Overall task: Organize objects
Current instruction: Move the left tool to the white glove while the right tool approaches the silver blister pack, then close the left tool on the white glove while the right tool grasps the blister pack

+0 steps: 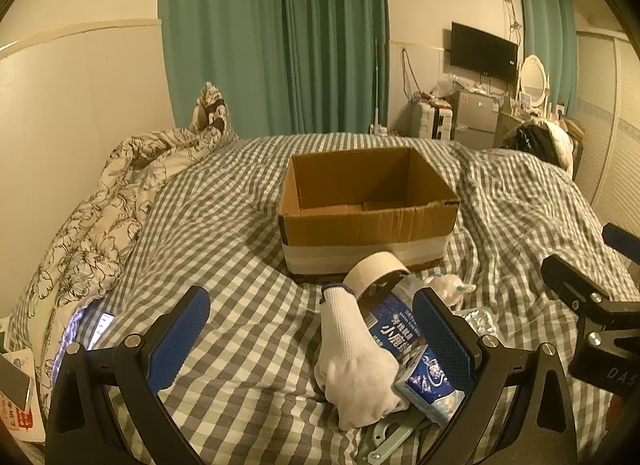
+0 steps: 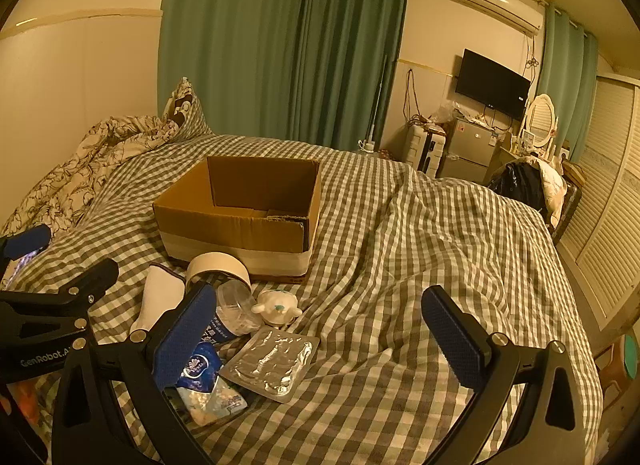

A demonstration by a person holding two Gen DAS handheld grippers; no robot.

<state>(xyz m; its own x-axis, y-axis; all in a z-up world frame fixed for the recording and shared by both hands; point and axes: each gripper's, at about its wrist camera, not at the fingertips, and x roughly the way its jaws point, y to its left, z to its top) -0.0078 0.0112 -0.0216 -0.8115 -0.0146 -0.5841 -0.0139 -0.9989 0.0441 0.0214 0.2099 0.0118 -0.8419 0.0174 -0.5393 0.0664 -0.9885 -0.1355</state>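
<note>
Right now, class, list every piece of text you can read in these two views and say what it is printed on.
"GenRobot.A", cut off: black left gripper body.
"DA5", cut off: black right gripper body.
Chinese characters on the clear plastic bottle's blue label: blurred.
Blue-and-white packet logo: unreadable.
Television logo: too small.

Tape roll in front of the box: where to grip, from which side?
Probably pinch the tape roll across its band from above. It stands tilted on edge against the cardboard box, so the rim faces up. The white glove and plastic bottle crowd its near side. Both grippers, left gripper and right gripper, are open.
</note>
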